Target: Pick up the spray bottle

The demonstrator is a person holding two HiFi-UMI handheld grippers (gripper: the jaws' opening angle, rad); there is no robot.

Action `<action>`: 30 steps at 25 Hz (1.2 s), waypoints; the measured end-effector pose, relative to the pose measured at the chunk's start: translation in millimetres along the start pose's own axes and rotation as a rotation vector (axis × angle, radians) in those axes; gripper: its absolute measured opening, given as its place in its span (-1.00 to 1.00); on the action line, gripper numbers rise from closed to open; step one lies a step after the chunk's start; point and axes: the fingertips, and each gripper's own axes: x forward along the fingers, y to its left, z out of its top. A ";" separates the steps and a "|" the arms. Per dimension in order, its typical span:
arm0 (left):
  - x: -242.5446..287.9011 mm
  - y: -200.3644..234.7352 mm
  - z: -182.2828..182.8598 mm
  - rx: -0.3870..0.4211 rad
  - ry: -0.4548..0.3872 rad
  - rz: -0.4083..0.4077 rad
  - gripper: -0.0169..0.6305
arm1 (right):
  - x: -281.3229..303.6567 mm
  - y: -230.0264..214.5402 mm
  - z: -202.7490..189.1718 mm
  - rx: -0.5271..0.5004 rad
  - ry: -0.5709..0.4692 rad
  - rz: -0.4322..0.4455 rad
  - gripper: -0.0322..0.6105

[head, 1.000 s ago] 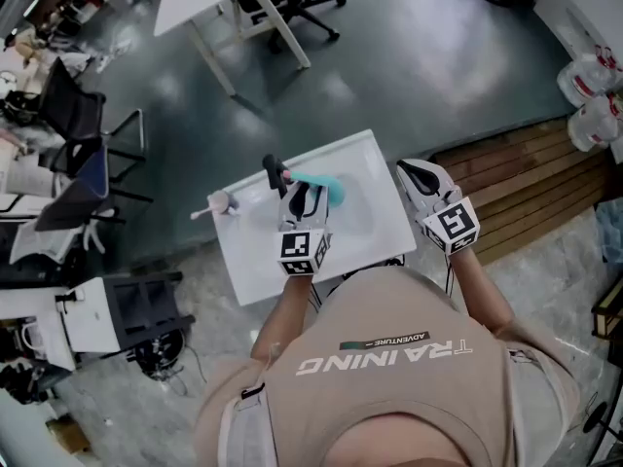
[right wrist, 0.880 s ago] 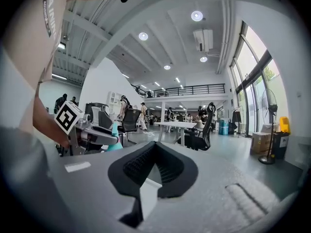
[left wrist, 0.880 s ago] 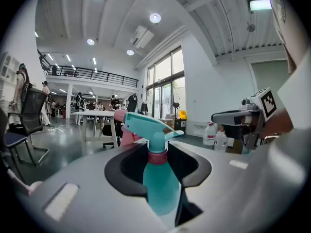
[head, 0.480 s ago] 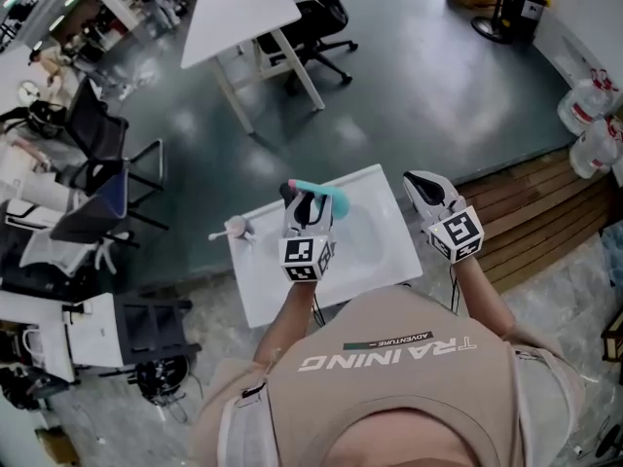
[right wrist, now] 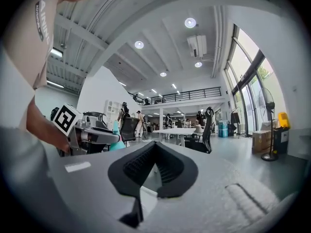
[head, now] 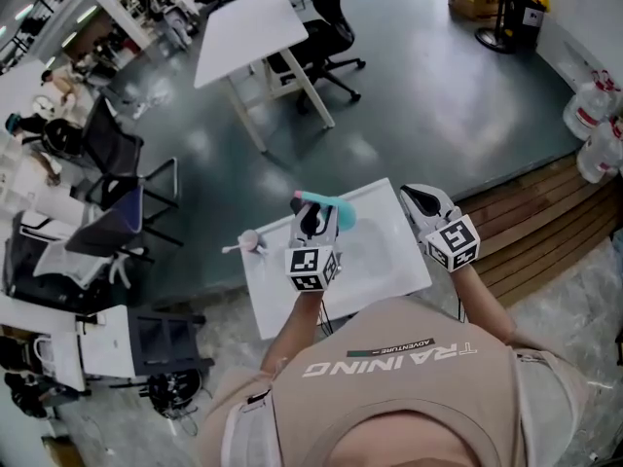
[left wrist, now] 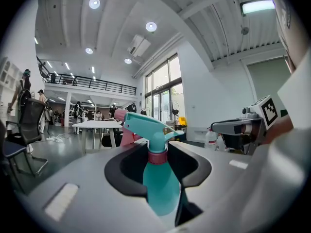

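Note:
The spray bottle (head: 334, 211) is teal with a pink collar and a teal trigger head. It stands upright between my left gripper's jaws (left wrist: 160, 178), held above the white basin-shaped table (head: 389, 261). My left gripper (head: 313, 217) is shut on the bottle's body. To its right, level with it, my right gripper (head: 421, 200) holds nothing. Its black pads (right wrist: 170, 171) meet at the tips. The left gripper (right wrist: 92, 135) and a sliver of the teal bottle (right wrist: 115, 142) show at the left of the right gripper view.
A small pink pump bottle (head: 249, 241) stands at the table's left edge. Behind are a white desk (head: 243, 32) and office chairs (head: 321, 37). More chairs (head: 117, 163) stand at the left. A wooden platform (head: 545, 212) and water jugs (head: 594, 115) are at the right.
My left gripper has risen with the spray bottle still in its jaws. The right gripper has come up slightly beside it, and the head view now takes in more of the room.

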 end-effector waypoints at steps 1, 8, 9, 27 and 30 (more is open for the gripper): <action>-0.3 -1.5 -0.4 0.002 0.003 -0.003 -0.49 | 0.1 1.4 -0.2 0.006 -0.002 0.000 -0.89; -6.7 -2.9 0.0 0.005 0.011 -0.003 -0.49 | -7.1 0.2 3.1 -0.002 -0.002 -0.017 -0.89; -6.8 -2.3 -0.5 0.004 0.012 -0.003 -0.49 | -7.2 -1.2 2.7 0.001 -0.001 -0.019 -0.89; -10.7 -11.5 -17.3 -0.009 0.031 -0.002 -0.49 | -12.7 -1.6 -8.9 -0.003 0.007 -0.009 -0.89; -11.6 -11.5 -20.4 -0.022 0.030 0.001 -0.49 | -13.6 -0.2 -12.7 -0.005 0.018 -0.007 -0.89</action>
